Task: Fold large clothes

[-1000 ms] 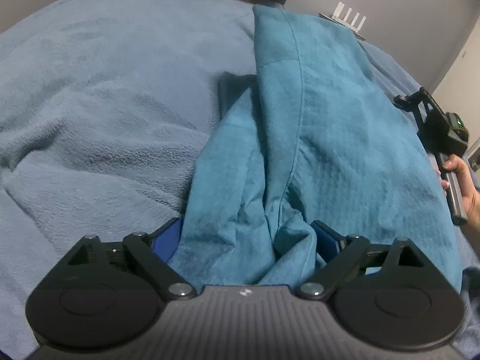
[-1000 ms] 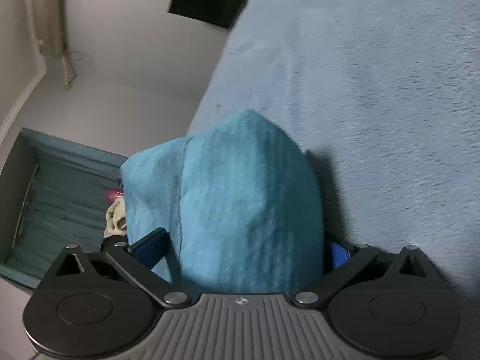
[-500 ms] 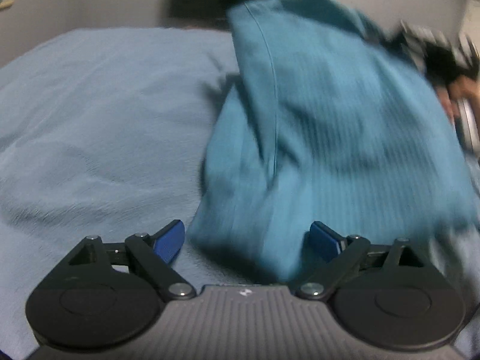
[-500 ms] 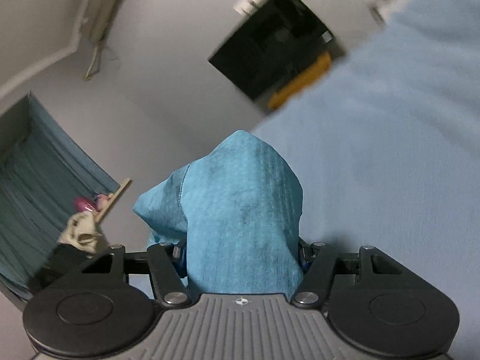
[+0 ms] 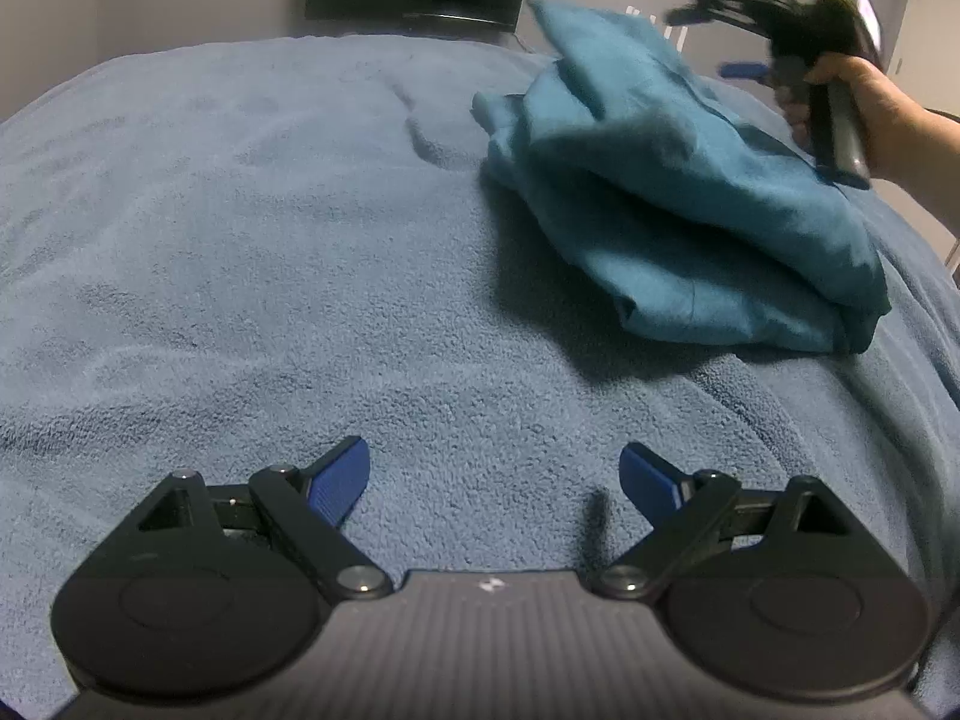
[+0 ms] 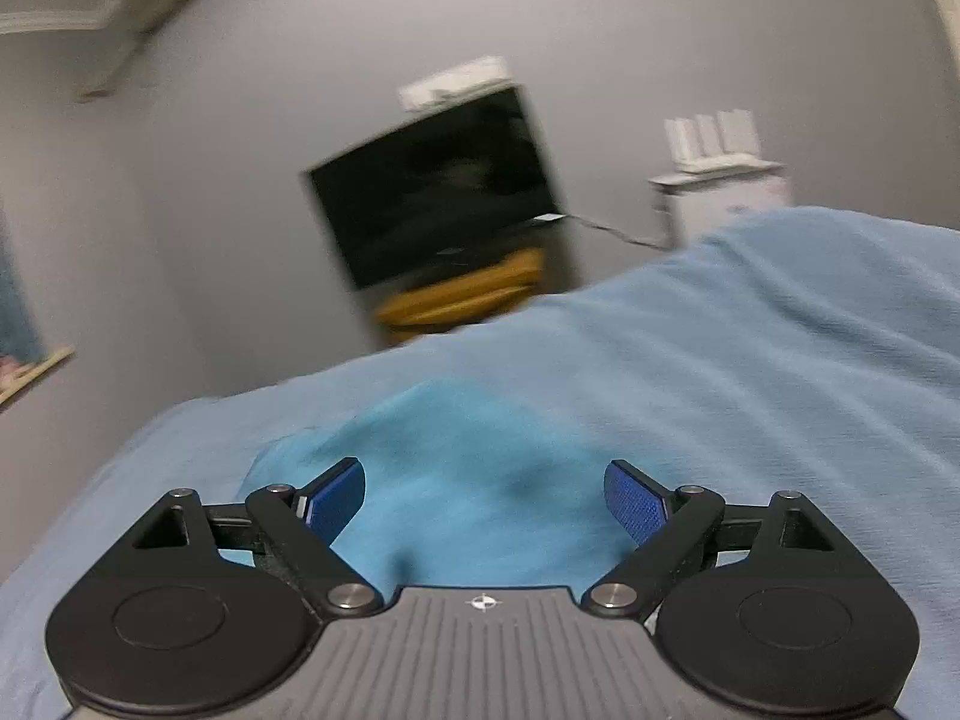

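- Teal garment (image 5: 690, 210) is found bunched near the bed's (image 5: 240, 240) far right edge.
- Right gripper (image 6: 485, 501) hovers nearest, jaws just reopened, empty.
- Left gripper (image 5: 495, 483) is held well apart, jaws spread, empty.

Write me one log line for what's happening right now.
left gripper: open, empty, over blanket | right gripper: jaws just opened, open above teal garment | garment: bunched on blanket, released
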The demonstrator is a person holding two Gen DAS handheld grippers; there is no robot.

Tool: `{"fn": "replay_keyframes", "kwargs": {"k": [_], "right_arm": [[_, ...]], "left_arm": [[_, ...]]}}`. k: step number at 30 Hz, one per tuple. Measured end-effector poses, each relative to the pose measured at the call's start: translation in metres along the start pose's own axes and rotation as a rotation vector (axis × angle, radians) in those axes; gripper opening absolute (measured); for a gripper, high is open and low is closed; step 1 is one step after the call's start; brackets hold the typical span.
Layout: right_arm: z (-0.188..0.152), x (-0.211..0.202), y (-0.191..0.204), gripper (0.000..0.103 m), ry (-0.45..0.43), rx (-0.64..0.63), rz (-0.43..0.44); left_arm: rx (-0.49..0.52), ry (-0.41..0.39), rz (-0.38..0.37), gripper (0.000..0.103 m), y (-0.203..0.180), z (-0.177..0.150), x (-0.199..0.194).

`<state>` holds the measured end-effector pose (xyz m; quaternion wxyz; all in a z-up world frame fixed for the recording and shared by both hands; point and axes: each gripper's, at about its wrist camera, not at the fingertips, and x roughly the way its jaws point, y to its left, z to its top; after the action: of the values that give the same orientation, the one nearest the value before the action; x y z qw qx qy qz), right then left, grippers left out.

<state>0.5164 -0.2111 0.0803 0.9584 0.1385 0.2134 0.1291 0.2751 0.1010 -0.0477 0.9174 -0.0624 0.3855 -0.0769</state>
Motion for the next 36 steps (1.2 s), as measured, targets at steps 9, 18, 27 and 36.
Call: {"fn": "replay_keyframes", "kwargs": {"k": [9, 18, 27, 36], "right_arm": [[-0.064, 0.024, 0.084, 0.079, 0.317, -0.457, 0.095], [-0.121, -0.174, 0.047, 0.077, 0.154, -0.443, 0.088], [-0.18, -0.22, -0.024, 0.074, 0.12, -0.37, -0.182], [-0.214, -0.176, -0.028, 0.065, 0.13, -0.462, -0.222]], "left_arm": [[-0.002, -0.008, -0.013, 0.091, -0.003, -0.007, -0.008], [-0.109, -0.132, -0.005, 0.091, 0.004, -0.002, -0.026], [-0.161, -0.365, 0.01, 0.091, -0.047, 0.046, -0.024], [-0.049, -0.273, -0.02, 0.05, -0.07, 0.053, 0.025]]}}
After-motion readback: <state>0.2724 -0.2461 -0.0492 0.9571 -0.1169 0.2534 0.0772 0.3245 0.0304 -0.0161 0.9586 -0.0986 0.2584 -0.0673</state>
